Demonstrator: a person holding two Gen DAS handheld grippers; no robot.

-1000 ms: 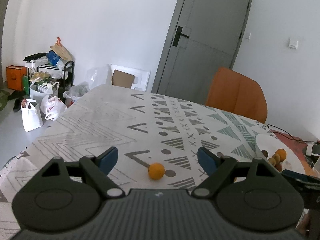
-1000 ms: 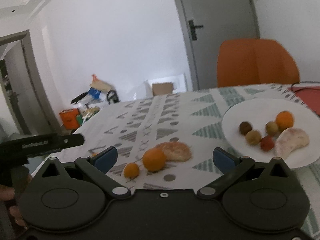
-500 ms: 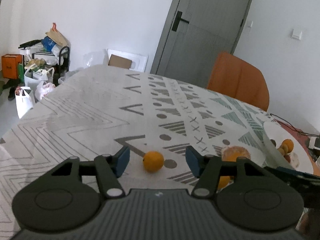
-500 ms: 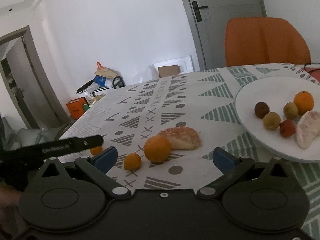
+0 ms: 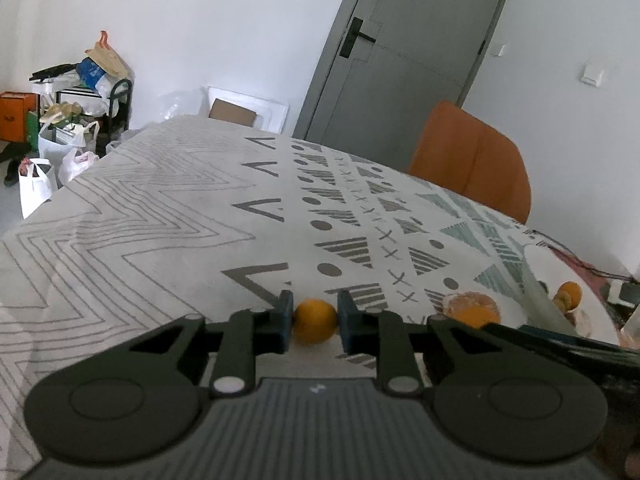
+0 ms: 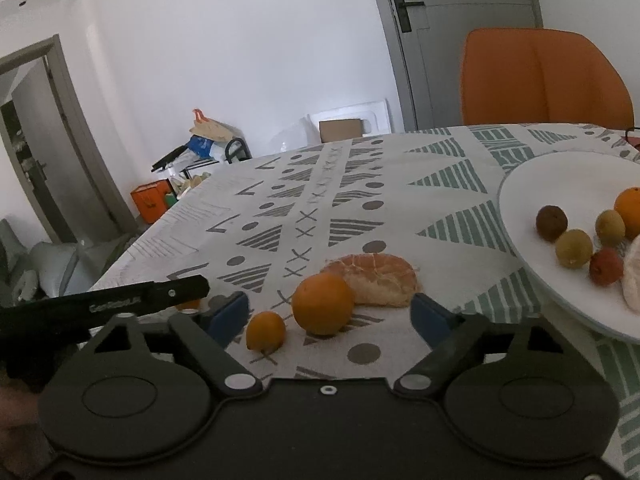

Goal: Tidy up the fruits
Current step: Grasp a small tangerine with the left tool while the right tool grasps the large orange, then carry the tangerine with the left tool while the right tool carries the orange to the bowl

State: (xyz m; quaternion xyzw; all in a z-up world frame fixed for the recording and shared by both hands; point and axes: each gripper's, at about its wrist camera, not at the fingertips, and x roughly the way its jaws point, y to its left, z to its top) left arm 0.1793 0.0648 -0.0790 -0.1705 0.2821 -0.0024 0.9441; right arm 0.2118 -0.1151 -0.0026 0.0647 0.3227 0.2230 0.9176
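Note:
My left gripper (image 5: 315,317) is shut on a small orange fruit (image 5: 314,326) that rests on the patterned tablecloth (image 5: 168,216); both blue pads press its sides. My right gripper (image 6: 329,314) hovers low over the cloth and its jaws are closing. A second small orange fruit (image 6: 265,331) and a bigger orange (image 6: 323,303) lie between its fingers, and neither pad touches them. Just beyond them sits a peeled citrus half (image 6: 372,278). The white plate (image 6: 560,184) at right holds several small fruits, an orange (image 6: 630,212) and a peeled piece.
An orange chair (image 6: 536,76) stands behind the table's far side, in front of a grey door (image 5: 404,52). Bags and a cluttered rack (image 5: 68,120) stand on the floor at left. The left gripper's black body (image 6: 120,304) reaches in at the left of the right wrist view.
The left jaws have closed from wide open onto the small orange fruit as the gripper sank toward it. The right gripper has moved in closer to the loose fruits and its jaws have narrowed.

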